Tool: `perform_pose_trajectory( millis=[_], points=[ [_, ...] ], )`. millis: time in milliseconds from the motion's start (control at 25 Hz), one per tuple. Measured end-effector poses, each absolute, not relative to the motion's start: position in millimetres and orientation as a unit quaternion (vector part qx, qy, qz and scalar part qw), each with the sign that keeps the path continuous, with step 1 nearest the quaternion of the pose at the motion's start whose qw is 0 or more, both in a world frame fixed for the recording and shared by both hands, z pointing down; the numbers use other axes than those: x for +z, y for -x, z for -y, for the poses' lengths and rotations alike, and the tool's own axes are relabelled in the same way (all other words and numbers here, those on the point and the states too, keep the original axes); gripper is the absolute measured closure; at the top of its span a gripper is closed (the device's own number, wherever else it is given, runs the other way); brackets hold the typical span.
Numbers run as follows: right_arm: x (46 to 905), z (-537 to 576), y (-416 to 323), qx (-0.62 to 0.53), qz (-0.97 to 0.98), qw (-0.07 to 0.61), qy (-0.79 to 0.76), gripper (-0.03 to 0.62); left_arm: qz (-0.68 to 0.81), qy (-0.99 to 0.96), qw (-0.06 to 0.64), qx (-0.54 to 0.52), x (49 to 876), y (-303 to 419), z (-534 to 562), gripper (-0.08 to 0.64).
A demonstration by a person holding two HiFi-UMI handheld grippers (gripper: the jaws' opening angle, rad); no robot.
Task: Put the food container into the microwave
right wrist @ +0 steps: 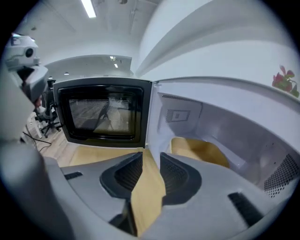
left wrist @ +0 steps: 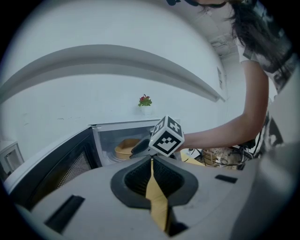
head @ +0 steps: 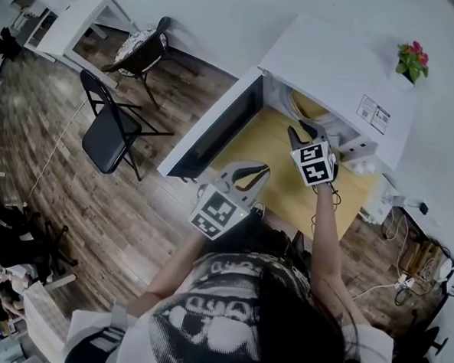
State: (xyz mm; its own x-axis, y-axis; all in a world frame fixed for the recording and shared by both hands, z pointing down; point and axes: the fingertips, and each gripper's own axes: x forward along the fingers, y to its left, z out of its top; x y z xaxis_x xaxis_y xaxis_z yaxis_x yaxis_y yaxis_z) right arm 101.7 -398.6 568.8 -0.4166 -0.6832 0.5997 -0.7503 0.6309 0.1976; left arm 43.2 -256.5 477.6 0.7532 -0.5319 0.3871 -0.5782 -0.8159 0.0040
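The tan food container [head: 307, 106] lies inside the white microwave [head: 333, 68], whose dark door [head: 215, 130] is swung wide open to the left. My right gripper [head: 303, 130] hovers just before the cavity mouth. It is open, with nothing between its fingers. In the right gripper view the container [right wrist: 201, 151] sits past the parted jaws [right wrist: 151, 157], apart from them, beside the door [right wrist: 101, 112]. My left gripper [head: 264, 171] hangs lower over the yellow table [head: 287, 196]; its tips [left wrist: 151, 161] meet, empty. From there I see the container [left wrist: 124, 149] and the right gripper [left wrist: 140, 146].
A small potted flower [head: 412, 62] stands on the microwave's top. A black folding chair [head: 107, 127] and a second chair [head: 143, 49] stand on the wood floor to the left. Cables and a power strip [head: 405, 280] lie on the floor at right.
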Motion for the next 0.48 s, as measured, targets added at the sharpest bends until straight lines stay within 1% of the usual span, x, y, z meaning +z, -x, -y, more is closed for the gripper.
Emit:
perform_pose_trajectory(
  millis=[480],
  points=[
    [559, 320, -83, 0.089, 0.859, 0.291, -0.412, 0.471, 0.274, -0.940, 0.061, 0.194, 477, -41, 246, 0.548]
  ],
)
